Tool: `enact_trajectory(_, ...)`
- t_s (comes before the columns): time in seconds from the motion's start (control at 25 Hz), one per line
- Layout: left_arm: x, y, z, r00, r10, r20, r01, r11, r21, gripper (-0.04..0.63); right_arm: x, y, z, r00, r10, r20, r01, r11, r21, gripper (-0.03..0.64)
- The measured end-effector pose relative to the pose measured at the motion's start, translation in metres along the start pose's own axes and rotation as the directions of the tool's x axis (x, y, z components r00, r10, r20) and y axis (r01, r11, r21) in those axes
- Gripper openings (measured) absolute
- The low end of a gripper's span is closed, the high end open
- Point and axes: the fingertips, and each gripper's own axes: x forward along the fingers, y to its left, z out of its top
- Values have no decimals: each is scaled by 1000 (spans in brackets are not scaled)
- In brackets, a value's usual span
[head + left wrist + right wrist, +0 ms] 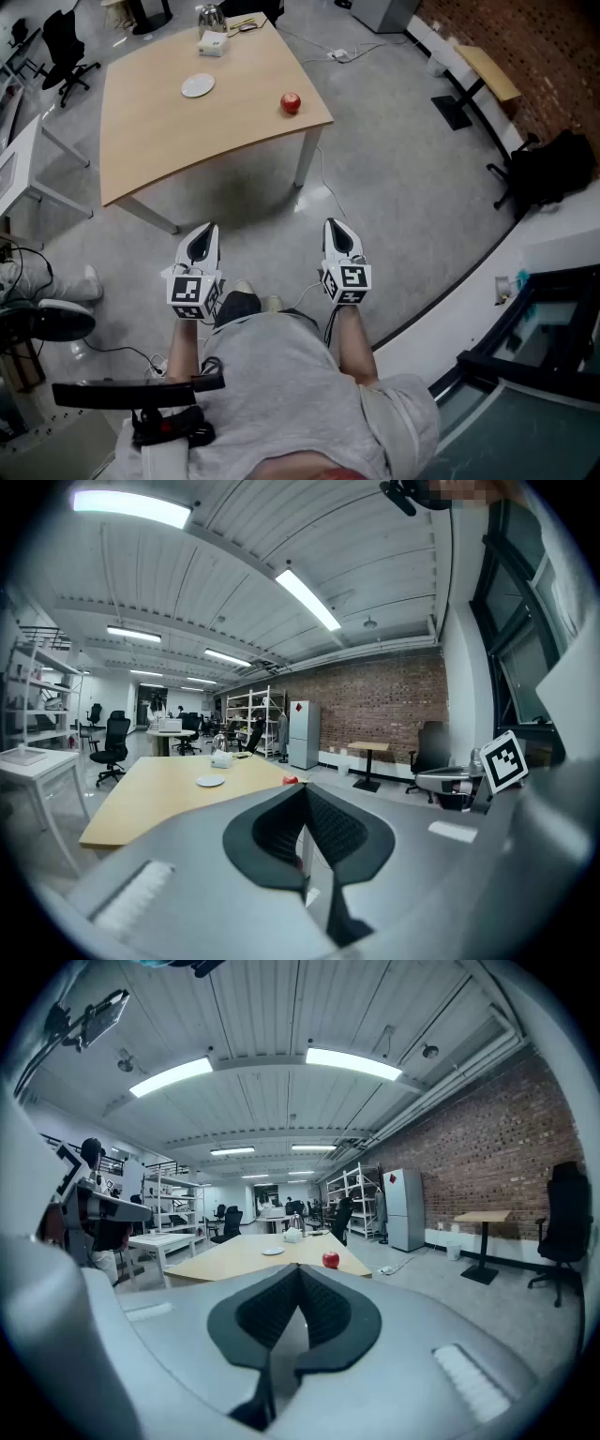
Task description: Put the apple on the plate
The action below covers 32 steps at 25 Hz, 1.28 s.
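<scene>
Red round apple (291, 103) sits by the right corner of the pale wooden table (187, 131), well apart from the small white plate (198, 86) (farther left). Nothing done yet: approach, grasp and transfer are all left. Left gripper (201, 232) and right gripper (336, 228) are both pinched together, empty. Apple has no evident long axis; stem direction too small to read.

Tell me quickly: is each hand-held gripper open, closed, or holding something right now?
Left hand-held gripper: closed, holding nothing.
Right hand-held gripper: closed, holding nothing.
</scene>
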Motion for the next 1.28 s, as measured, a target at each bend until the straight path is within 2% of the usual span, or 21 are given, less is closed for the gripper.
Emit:
enact_trajectory(0.44,19,-12,6,1000,-12,8,12,1000,-6,20,4,-21,6,1000,-20,16,19,999,32,6)
enact_trajectory(0.76,45,-7,2,1000,-22,-10,22,999,-23,20,22,-28,1,1000,-6,-20,6,1000,20,6)
enact_trajectory(1.04,91,1,1,998,-57,-33,56,998,-35,20,52,-48,3,999,-30,-37,31,999,22,6)
enact_trajectory(1.28,153,8,14,995,-92,-27,91,995,-44,20,93,-76,15,998,-48,-46,49,999,22,6)
